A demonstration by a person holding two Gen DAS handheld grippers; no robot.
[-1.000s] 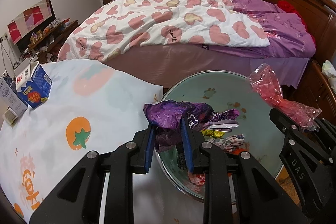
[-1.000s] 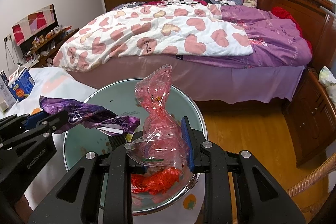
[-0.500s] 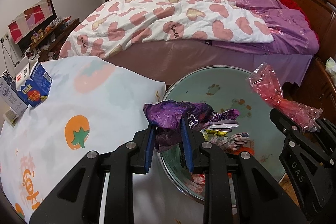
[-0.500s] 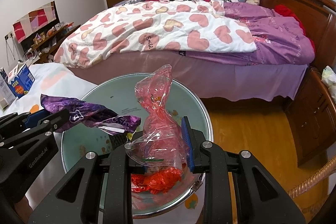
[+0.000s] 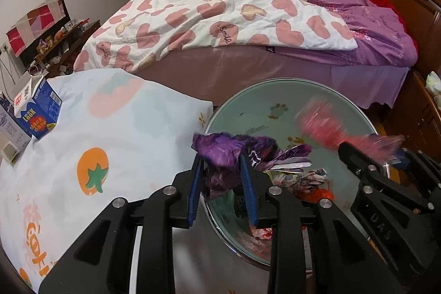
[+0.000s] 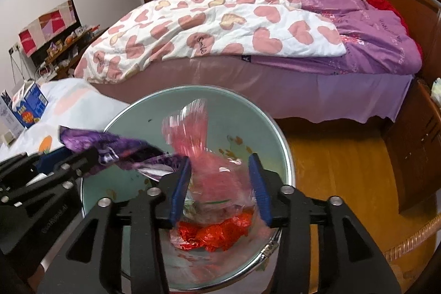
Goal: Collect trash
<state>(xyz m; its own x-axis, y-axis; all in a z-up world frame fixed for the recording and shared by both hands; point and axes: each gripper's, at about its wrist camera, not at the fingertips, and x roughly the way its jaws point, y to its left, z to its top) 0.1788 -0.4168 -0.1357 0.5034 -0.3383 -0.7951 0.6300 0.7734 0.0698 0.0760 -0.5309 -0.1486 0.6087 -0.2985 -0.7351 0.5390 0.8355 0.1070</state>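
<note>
Both my grippers are opening over the round bin. In my right gripper the jaws now stand clear of the pink plastic bag, which blurs as it drops. My left gripper is only easing, the purple wrapper still between its pads. Both pieces should land among the trash inside.

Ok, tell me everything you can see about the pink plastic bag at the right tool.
The pink plastic bag is thin, translucent and crinkled, with its twisted neck pointing up. It is motion-blurred in both views. It hangs between the blue pads of the right tool, whose jaws are opening; the pads look clear of it. It is above the round basin, over crumpled red wrappers. The purple wrapper lies beside it.
</note>
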